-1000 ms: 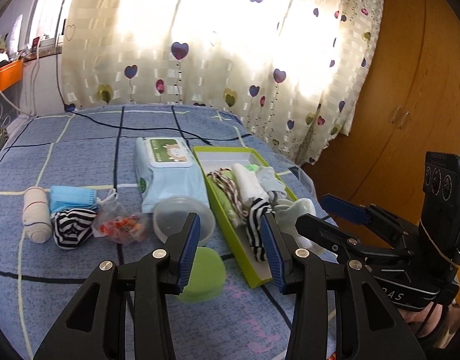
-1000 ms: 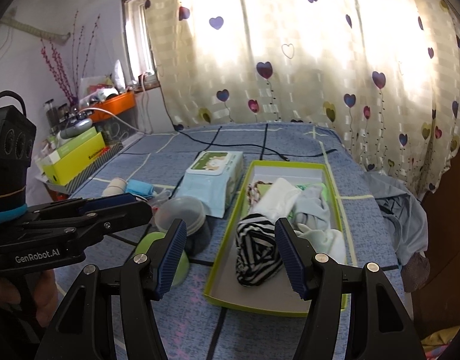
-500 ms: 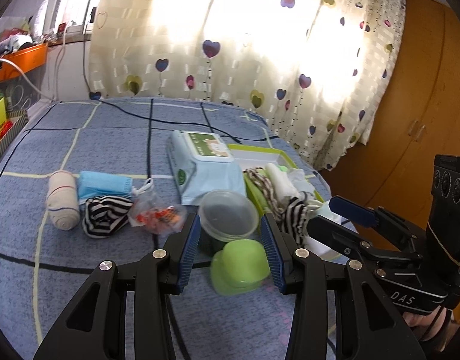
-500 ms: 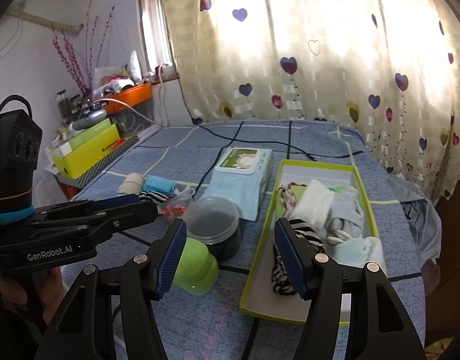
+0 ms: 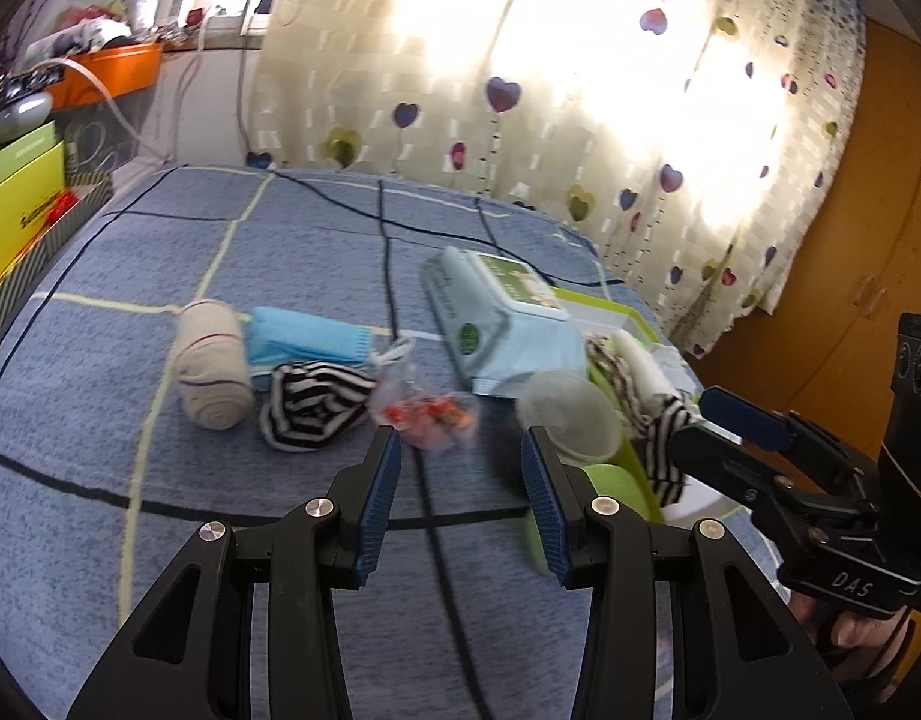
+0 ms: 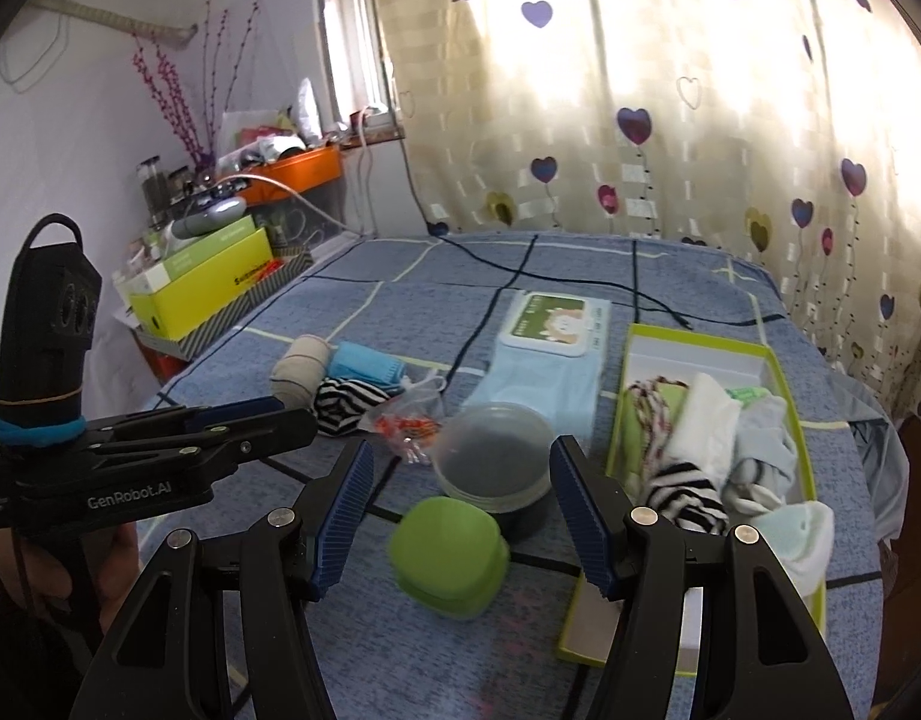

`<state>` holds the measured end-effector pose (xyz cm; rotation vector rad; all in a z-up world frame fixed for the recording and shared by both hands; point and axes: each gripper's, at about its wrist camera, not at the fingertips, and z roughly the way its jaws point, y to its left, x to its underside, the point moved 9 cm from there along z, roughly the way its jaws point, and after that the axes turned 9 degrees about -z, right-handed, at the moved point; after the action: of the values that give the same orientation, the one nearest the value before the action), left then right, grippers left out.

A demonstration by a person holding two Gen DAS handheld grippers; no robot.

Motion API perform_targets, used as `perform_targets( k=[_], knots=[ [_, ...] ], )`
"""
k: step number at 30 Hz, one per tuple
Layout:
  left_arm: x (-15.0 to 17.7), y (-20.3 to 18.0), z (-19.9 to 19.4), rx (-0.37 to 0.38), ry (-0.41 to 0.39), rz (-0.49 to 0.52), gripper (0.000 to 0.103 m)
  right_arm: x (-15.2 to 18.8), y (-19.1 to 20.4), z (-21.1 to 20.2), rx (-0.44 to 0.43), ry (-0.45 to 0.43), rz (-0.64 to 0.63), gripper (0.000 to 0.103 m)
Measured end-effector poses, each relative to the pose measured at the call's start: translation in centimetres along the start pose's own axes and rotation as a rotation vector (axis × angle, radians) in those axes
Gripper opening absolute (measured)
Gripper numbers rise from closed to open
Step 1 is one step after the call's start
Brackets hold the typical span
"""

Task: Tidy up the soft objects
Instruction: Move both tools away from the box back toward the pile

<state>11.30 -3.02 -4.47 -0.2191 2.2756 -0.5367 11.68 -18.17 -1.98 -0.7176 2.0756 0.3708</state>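
Observation:
A black-and-white striped sock lies on the blue bed beside a beige rolled bandage and a light blue cloth. A green tray at the right holds several socks, one of them striped. My left gripper is open and empty, above the bed just short of the striped sock. My right gripper is open and empty, above a green lid.
A wet-wipes pack, a clear round container and a small plastic bag with orange bits lie mid-bed. A yellow box and an orange basket stand at the left. A curtain hangs behind.
Both grippers have swung left, away from the green tray. The striped sock, bandage and blue cloth now sit nearer the middle of the left wrist view. Both stay open.

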Motion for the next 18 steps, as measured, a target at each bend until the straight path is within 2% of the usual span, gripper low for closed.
perform_targets(
  k=[11, 18],
  knots=[
    [-0.7, 5.4, 0.2, -0.051, 0.0, -0.086, 0.043, -1.3, 3.6, 4.2, -0.045, 0.074, -0.088, 0.061],
    [-1.0, 8.2, 0.5, -0.056, 0.007, -0.132, 0.043, -1.8, 5.7, 8.8, -0.033, 0.204, -0.214, 0.061]
  ],
)
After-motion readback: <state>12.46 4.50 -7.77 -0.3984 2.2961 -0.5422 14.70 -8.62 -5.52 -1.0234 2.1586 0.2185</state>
